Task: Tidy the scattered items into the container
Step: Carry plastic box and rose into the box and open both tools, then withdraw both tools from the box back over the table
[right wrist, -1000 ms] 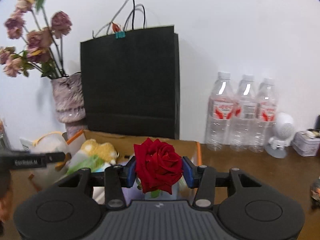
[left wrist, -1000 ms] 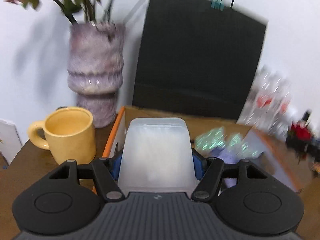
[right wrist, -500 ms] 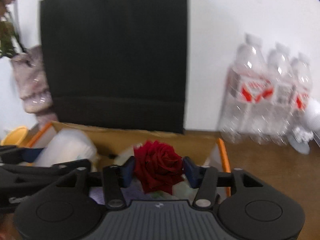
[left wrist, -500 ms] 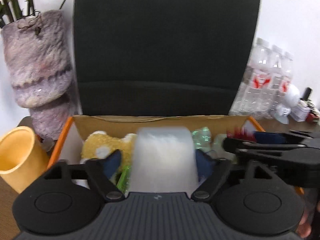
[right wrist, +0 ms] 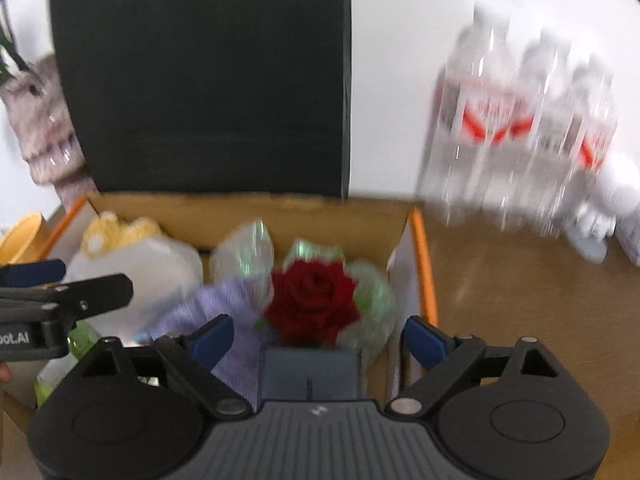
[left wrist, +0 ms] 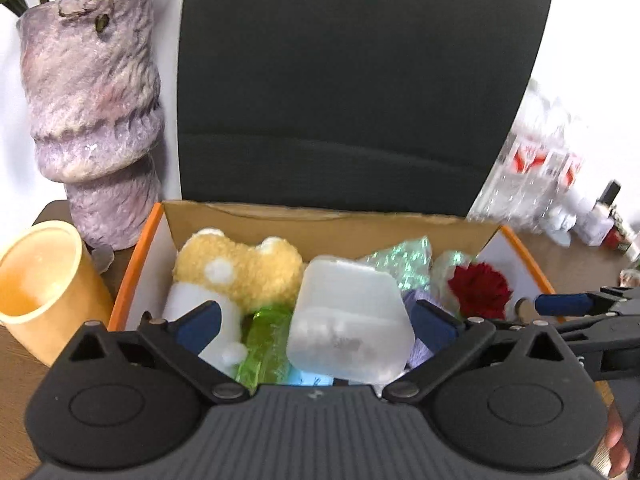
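An orange-rimmed cardboard box point(left wrist: 138, 256) point(right wrist: 418, 248) holds several items. My left gripper point(left wrist: 316, 322) is open above it, and a frosted white plastic case point(left wrist: 348, 330) lies free between its blue pads on the pile. My right gripper point(right wrist: 318, 338) is open above the box's right half, and a red rose point(right wrist: 316, 304) point(left wrist: 480, 294) lies loose below it on a purple cloth point(right wrist: 224, 308) and shiny wrap. A yellow plush toy point(left wrist: 236, 270), a green bottle point(left wrist: 266, 346) and iridescent wrap point(left wrist: 404, 264) also lie inside.
A black paper bag point(left wrist: 360, 88) stands right behind the box. A purple fuzzy vase point(left wrist: 92, 108) and a yellow mug point(left wrist: 44, 288) stand to the left. Water bottles point(right wrist: 520, 128) and a small white figure point(right wrist: 596, 216) stand to the right on the brown table point(right wrist: 520, 288).
Both grippers opened over the box. The white case dropped from my left gripper and the rose dropped from my right gripper onto the pile.
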A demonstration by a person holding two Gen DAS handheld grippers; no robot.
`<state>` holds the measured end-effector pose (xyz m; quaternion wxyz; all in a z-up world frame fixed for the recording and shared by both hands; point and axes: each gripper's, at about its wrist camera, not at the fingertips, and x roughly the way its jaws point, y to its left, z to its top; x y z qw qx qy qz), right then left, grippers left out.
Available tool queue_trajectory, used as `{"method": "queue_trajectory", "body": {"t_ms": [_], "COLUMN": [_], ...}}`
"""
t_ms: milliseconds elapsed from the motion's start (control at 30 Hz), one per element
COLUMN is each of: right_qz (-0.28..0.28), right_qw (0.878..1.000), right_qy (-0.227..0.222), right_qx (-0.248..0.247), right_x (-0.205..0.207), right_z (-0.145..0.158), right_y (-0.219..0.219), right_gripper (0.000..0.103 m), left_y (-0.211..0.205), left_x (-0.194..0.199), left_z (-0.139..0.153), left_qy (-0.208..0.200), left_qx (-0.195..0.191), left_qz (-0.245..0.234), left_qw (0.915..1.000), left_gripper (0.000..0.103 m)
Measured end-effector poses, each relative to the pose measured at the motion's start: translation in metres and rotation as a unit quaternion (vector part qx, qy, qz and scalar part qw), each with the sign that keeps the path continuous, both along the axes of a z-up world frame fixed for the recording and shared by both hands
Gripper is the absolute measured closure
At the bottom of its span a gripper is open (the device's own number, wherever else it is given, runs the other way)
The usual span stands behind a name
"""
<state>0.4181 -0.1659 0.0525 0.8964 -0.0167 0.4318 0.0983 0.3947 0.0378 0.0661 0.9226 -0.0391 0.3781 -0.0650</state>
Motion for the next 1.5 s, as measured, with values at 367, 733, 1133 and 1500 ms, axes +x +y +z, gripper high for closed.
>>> {"method": "queue_trajectory", "body": {"t_ms": [367,733,1133,1500], "right_qz": [0.012,0.019,0.032,0.023], "right_qw": [1.000,0.999,0.998,0.999], "right_qy": [0.016,0.022,0.033,0.013], "right_qx": [-0.018,-0.022,0.030,0.019], "right_x": [-0.007,-0.010,-0.078,-0.187], "right_z": [0.001,0.004,0.027,0.040], "right_y": [0.004,0.006,-0.006,-0.009], "right_gripper": [0.011,0.011,0.010,0.010], "left_y": [0.006,-0.014,-0.001,-0.006], "left_x": [-0.024,-0.015,-0.099,-0.196], "left_z": [0.020,0.003,0.038,0.053], "left_qy": [-0.024,0.008,-0.024,-0.026], "left_qx": [0.014,0.032,0.076,0.048], "left_qz": [-0.078,-0.073,-0.009,-0.006], "left_qw": [0.9965,0.9968,0.9968,0.9985], "left_gripper": [0.064,0.022,0.000,0.000]}}
